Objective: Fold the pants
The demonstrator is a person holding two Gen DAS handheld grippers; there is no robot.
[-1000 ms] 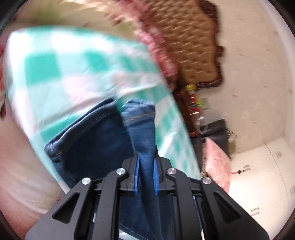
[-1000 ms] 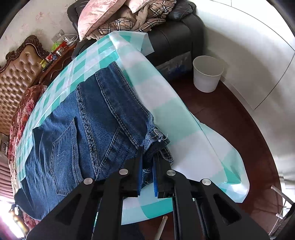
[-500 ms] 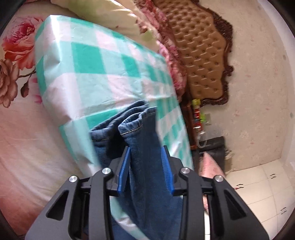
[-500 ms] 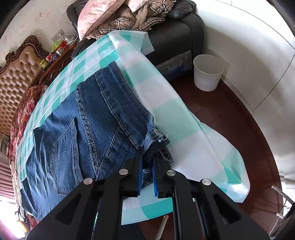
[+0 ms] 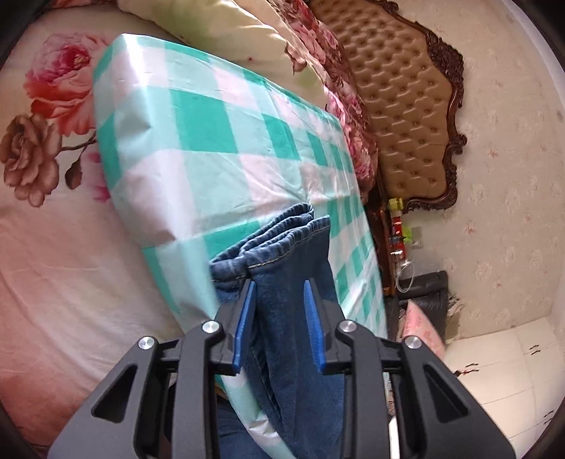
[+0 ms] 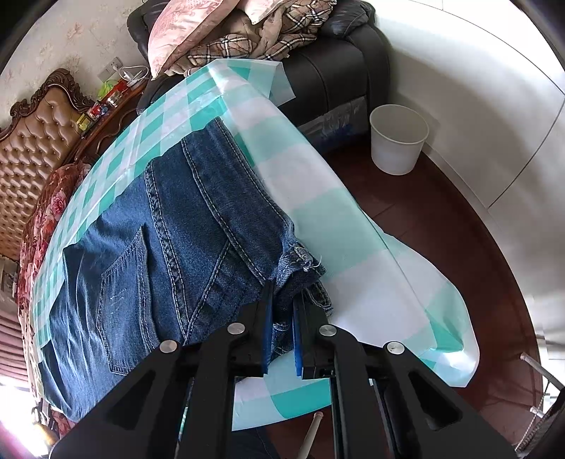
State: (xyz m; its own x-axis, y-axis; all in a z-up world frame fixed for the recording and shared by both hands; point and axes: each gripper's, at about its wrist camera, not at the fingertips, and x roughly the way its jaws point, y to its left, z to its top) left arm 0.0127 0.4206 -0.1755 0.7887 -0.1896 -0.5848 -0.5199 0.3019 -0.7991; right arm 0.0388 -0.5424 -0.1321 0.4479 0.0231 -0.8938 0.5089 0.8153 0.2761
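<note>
The left claw (image 5: 277, 293) was narrowing loosely around the jeans (image 5: 293, 282) hems at 12 o'clock; the right claw (image 6: 282, 300) stayed pinched on the waistband (image 6: 300, 268).

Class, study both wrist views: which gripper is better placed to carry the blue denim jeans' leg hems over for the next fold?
Probably the left gripper: the blue denim jeans have their leg hems between its closing jaws. The right gripper pins the waistband end.

A home bedroom: a tufted headboard (image 5: 406, 106) at one o'clock, a rose-print bedsheet (image 5: 53, 212) at nine o'clock, a bedside sofa (image 6: 335, 70) heaped with pillows (image 6: 183, 31).
</note>
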